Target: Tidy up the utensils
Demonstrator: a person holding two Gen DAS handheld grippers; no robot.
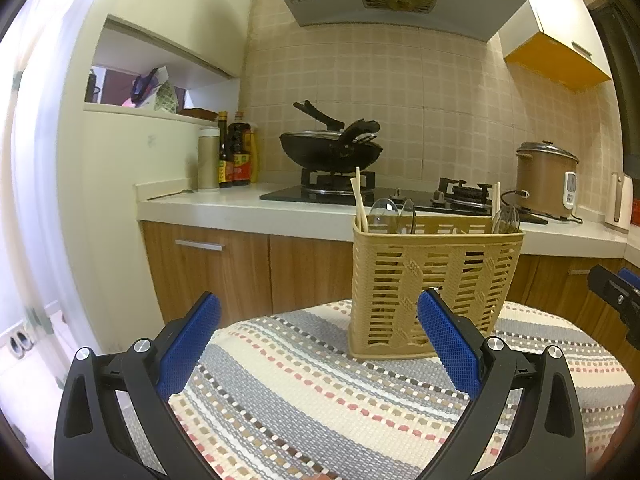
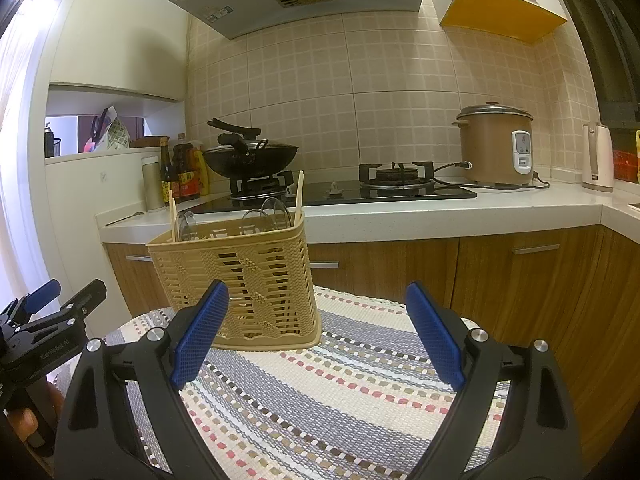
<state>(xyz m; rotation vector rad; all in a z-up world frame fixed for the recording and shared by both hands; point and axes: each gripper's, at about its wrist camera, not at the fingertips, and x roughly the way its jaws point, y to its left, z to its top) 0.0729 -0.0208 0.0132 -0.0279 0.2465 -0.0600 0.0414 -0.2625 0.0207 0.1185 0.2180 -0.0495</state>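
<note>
Tongs left (image 1: 319, 318) and right (image 2: 317, 306) gape wide, empty, above the mat (image 2: 360, 380), near the basket (image 1: 432, 280).

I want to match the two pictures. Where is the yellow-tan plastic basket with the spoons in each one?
Left wrist view: the tan woven-plastic basket stands right of centre on the striped mat.
Right wrist view: basket stands left of centre.
Shared landmark: black wok on the stove.

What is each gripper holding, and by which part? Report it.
Nothing is held. The left gripper and right gripper both stand open, fingers apart over the striped mat, short of the utensil basket.
</note>
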